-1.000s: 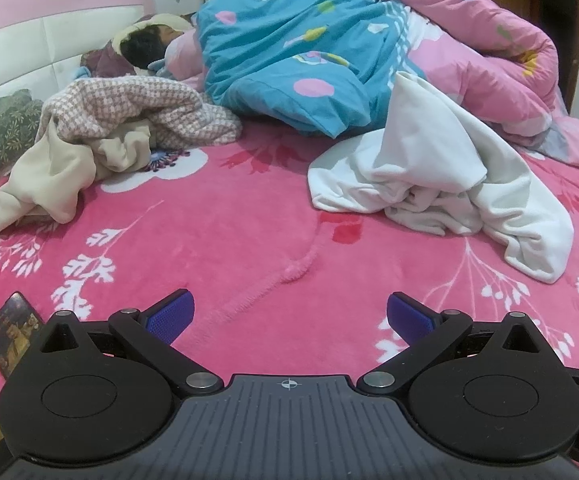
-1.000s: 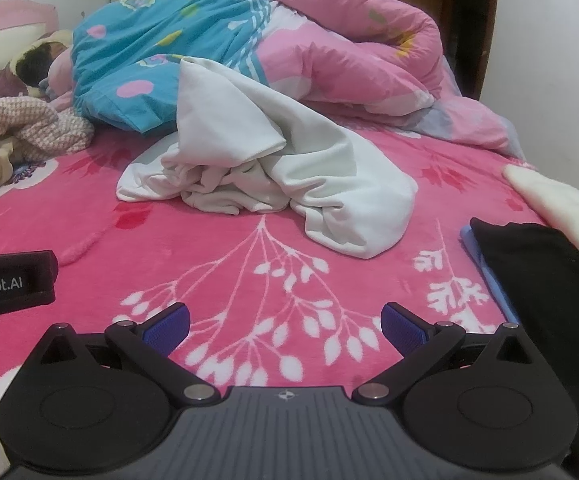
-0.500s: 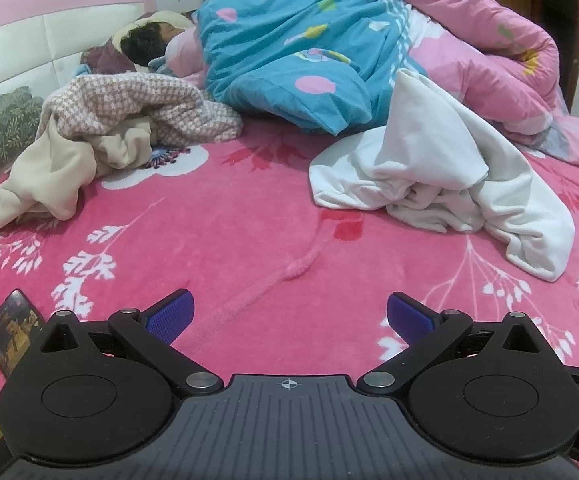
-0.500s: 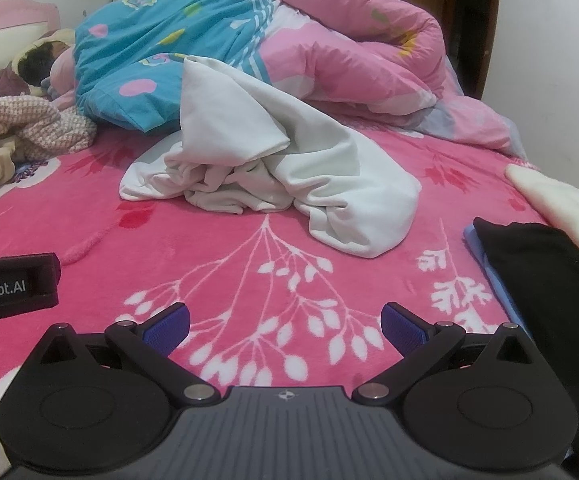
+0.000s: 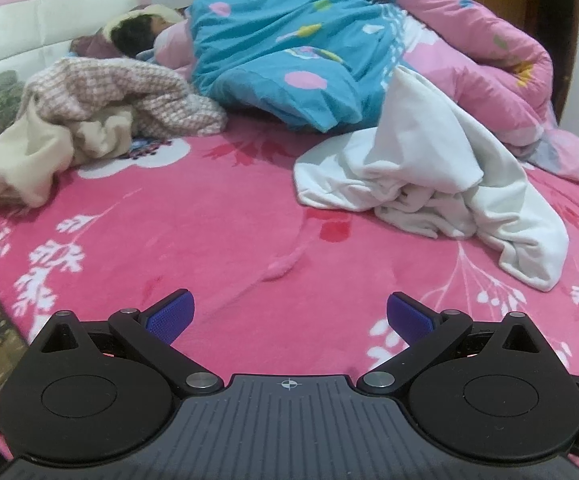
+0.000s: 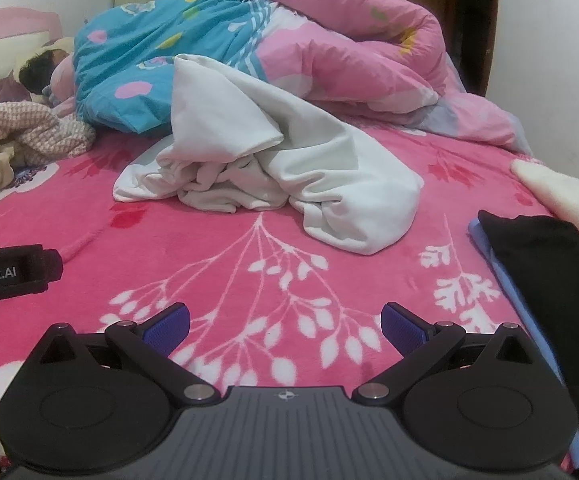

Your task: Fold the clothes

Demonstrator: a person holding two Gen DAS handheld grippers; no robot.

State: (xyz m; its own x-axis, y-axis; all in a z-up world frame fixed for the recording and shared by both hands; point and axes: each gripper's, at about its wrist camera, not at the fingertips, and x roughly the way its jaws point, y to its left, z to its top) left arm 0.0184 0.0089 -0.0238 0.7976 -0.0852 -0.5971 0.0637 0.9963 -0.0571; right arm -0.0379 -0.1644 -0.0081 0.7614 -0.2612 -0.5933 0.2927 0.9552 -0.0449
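Pink floral bedding [image 5: 217, 236] fills both views. Each tool, left [image 5: 289, 316] and right [image 6: 285, 322], hangs over it with jaws spread wide, gripping nothing. Ahead lies the crumpled white garment [image 6: 289, 176], heaped against a blue quilt [image 6: 149, 68], well apart from both tools. Best to pinch two outer edges, not the bunched middle, and drag it onto open bedding, clear of the sleeping person [image 5: 137, 34].

Soft, even indoor light is filling both views; shadows are staying faint and no glare is showing. Fisheye distortion is bending the edges, dark vignette is cutting the corners. Far bedding is reading slightly soft and grainy.
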